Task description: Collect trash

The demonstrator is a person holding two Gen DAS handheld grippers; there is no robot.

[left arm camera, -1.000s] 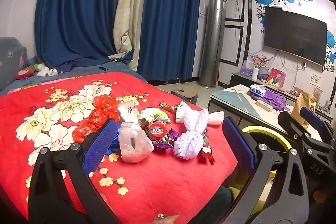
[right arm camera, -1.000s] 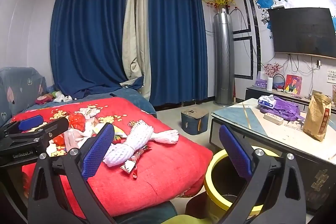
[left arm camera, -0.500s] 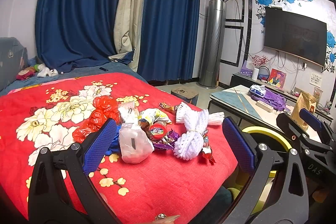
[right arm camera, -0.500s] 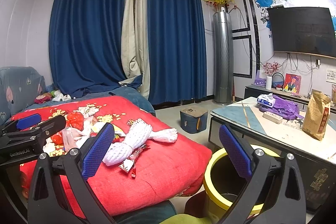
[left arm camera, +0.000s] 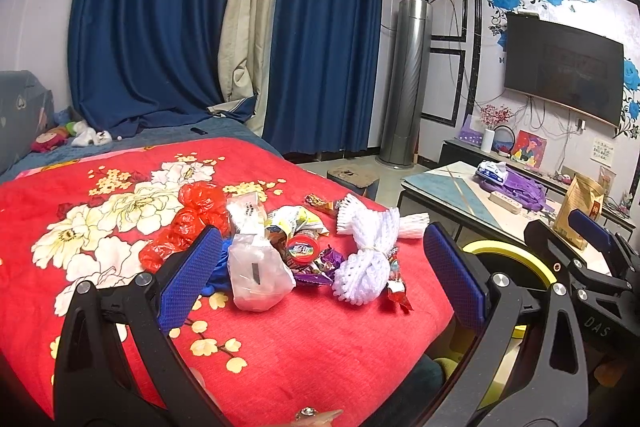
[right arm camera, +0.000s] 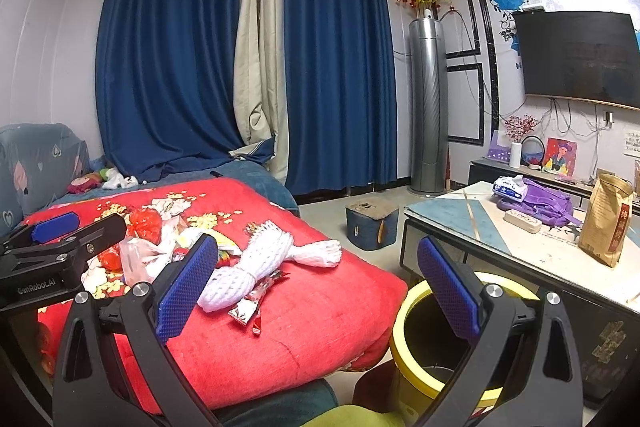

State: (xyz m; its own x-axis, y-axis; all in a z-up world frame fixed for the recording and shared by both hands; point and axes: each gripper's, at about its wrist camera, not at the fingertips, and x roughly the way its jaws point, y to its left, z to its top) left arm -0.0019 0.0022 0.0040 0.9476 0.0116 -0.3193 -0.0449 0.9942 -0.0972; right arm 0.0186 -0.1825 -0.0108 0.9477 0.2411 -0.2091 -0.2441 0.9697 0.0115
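My left gripper (left arm camera: 322,277) has its jaws wide apart, holding nothing. My right gripper (right arm camera: 316,289) is the same. The trash pile (left arm camera: 280,239) lies on the red blanket (left arm camera: 300,347). The long white foam net (right arm camera: 256,263) points from near me toward the far right. The yellow bin (right arm camera: 404,327) stands beside the bed.

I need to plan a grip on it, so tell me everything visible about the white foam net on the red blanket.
The foam net is white mesh sleeves, soft-looking, bundled and cinched around the middle by a thin band, with both ends flaring. It lies flat near the edge of the red blanket, at the right of the trash pile. A red candy wrapper lies against its near end. Neither gripper touches it.
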